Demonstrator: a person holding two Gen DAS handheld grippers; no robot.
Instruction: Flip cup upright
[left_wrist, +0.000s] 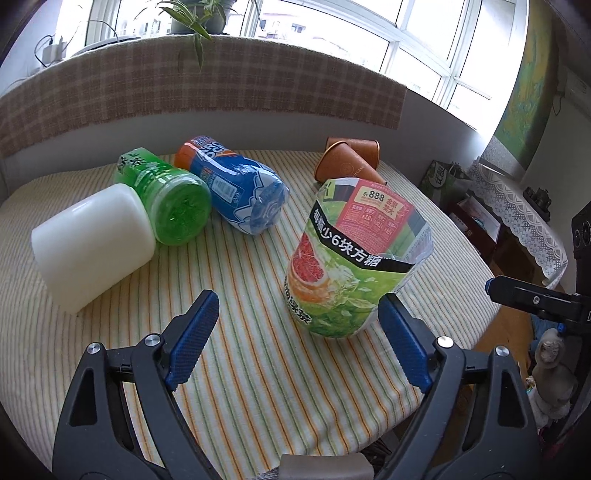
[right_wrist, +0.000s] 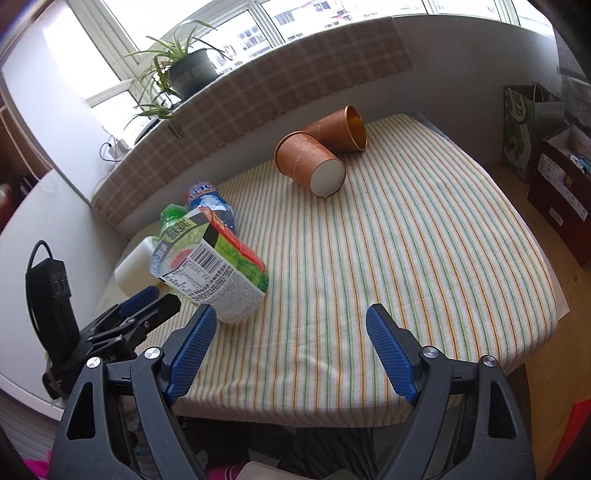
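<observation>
Two orange paper cups lie on their sides at the far end of the striped tablecloth (right_wrist: 406, 258). The nearer cup (right_wrist: 308, 162) shows its white base; the farther cup (right_wrist: 338, 129) shows its gold open mouth. In the left wrist view the nearer cup (left_wrist: 341, 166) lies in front of the farther cup (left_wrist: 360, 147). A cut green drink-label cup (left_wrist: 351, 254) stands mouth-up just ahead of my open, empty left gripper (left_wrist: 299, 310); it also shows in the right wrist view (right_wrist: 218, 269). My right gripper (right_wrist: 291, 325) is open and empty near the table's front edge, well short of the orange cups.
A white jar (left_wrist: 92, 243), a green bottle (left_wrist: 166, 199) and a blue bottle (left_wrist: 236, 192) lie on their sides at the table's left. A checked ledge (right_wrist: 280, 88) with a potted plant (right_wrist: 184, 70) backs the table. Bags and boxes (right_wrist: 554, 162) stand on the floor at the right.
</observation>
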